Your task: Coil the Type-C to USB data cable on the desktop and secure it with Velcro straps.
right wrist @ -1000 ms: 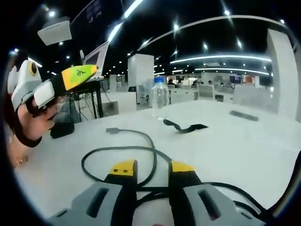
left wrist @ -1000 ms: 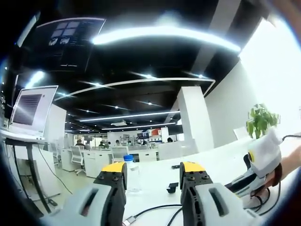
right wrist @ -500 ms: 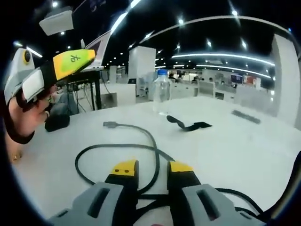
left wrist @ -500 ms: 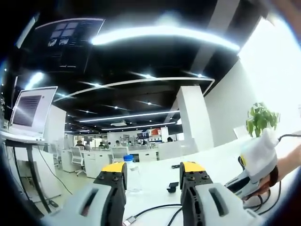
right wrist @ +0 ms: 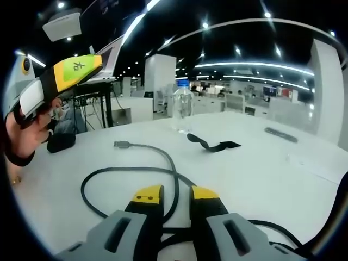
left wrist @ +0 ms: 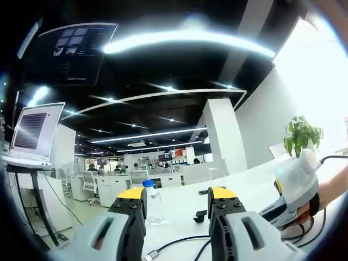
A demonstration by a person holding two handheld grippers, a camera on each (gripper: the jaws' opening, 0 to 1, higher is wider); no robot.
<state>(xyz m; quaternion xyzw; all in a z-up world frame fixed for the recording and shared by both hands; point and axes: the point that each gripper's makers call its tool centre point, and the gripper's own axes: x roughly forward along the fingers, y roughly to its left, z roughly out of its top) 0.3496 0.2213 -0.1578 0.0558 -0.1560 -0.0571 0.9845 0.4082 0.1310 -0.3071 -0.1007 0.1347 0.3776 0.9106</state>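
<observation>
White desktop stretched under both grippers in an open-plan office with a dark ceiling and long light strips. Nearest in the right gripper view, the right gripper hung low over the desk, its yellow-tipped jaws a narrow gap apart and pinching nothing, with a stretch of the black data cable passing just beyond and beneath the tips. The cable lay loose on the desk in an open loop, its metal plug resting flat further off toward the left. Beyond the loop lay a black Velcro strap, apart from the cable, and behind it stood a clear water bottle with a blue cap. At the left edge a hand held the left gripper raised above the desk, well apart from the cable. In the left gripper view its jaws stood parted and empty, pointed toward the far office, with a laptop on a stand to the left.
</observation>
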